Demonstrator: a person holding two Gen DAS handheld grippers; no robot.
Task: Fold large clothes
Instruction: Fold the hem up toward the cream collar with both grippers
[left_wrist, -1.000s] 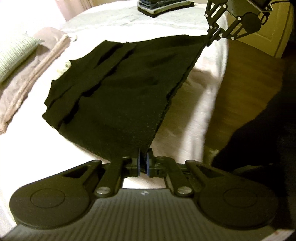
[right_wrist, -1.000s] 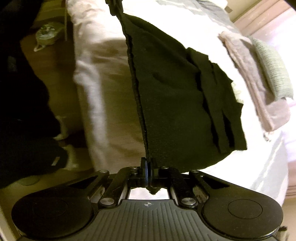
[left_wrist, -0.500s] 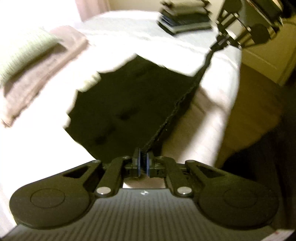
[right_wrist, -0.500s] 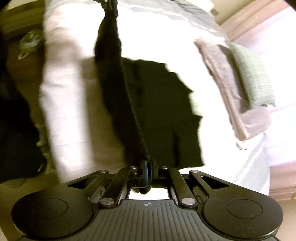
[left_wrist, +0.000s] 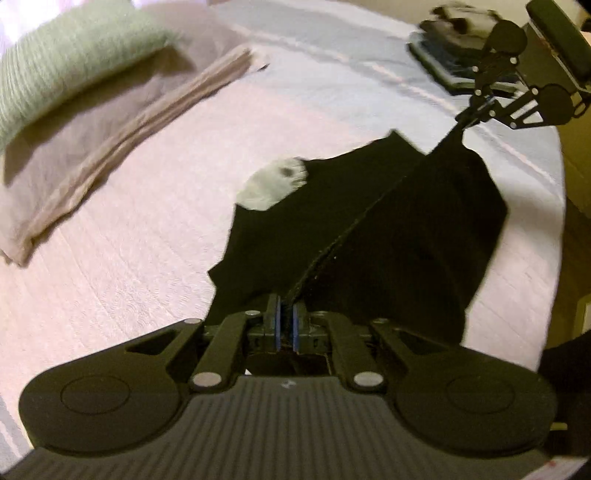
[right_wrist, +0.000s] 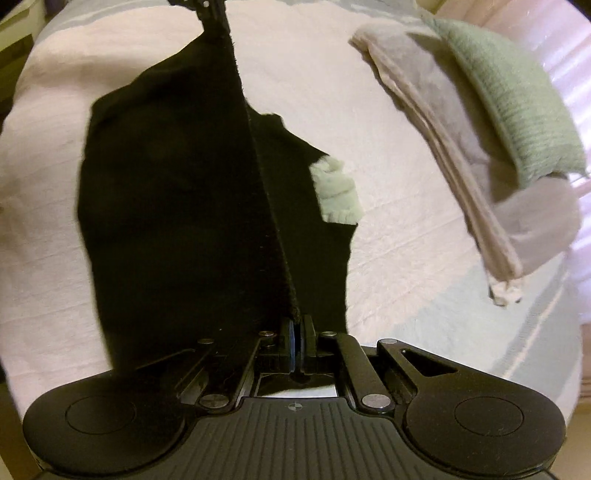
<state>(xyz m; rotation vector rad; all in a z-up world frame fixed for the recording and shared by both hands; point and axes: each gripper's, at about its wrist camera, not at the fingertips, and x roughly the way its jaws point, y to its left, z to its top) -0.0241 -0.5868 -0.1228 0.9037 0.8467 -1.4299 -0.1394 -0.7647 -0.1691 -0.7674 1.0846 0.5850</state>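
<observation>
Both claws, left gripper (left_wrist: 285, 319) and right gripper (right_wrist: 297, 330), pinch the black cloth (left_wrist: 369, 236) tight. It hangs over the bed (left_wrist: 147, 229), half folded. Laying it flat is left.

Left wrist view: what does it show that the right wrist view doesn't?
Only the left wrist view shows the stack of folded clothes at the far edge of the bed. Only the right wrist view shows the floor beside the bed. Both show the black garment, pinched along one edge by the left gripper and right gripper, plus the green pillow and beige blanket.
</observation>
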